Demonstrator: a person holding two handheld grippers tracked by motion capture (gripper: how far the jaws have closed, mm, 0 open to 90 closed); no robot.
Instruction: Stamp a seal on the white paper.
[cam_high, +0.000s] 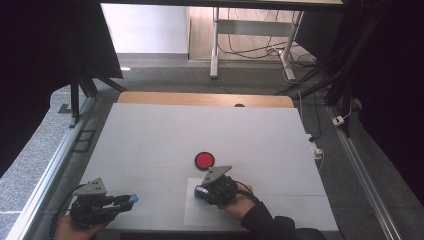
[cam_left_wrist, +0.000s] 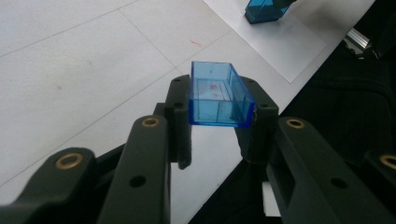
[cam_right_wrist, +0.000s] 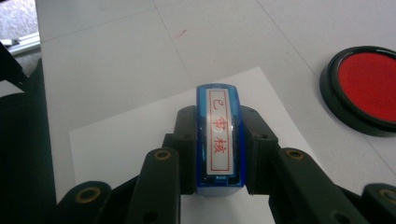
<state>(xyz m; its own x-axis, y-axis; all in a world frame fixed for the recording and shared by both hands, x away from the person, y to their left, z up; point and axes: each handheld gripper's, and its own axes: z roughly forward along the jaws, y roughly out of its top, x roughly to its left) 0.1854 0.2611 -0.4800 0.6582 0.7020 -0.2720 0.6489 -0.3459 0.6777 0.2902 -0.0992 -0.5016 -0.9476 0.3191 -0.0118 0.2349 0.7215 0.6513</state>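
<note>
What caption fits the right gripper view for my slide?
Right gripper clamps a blue stamp above white paper, red ink pad nearby.

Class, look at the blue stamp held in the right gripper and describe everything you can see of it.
The stamp is a narrow oblong block of clear blue plastic. Its upturned long face carries a white label with red characters inside a thin red frame. The right gripper is shut on it, black jaws pressing its two long sides. It hangs over a white paper sheet on the table, with the round red ink pad lying off to one side, apart from it.
</note>
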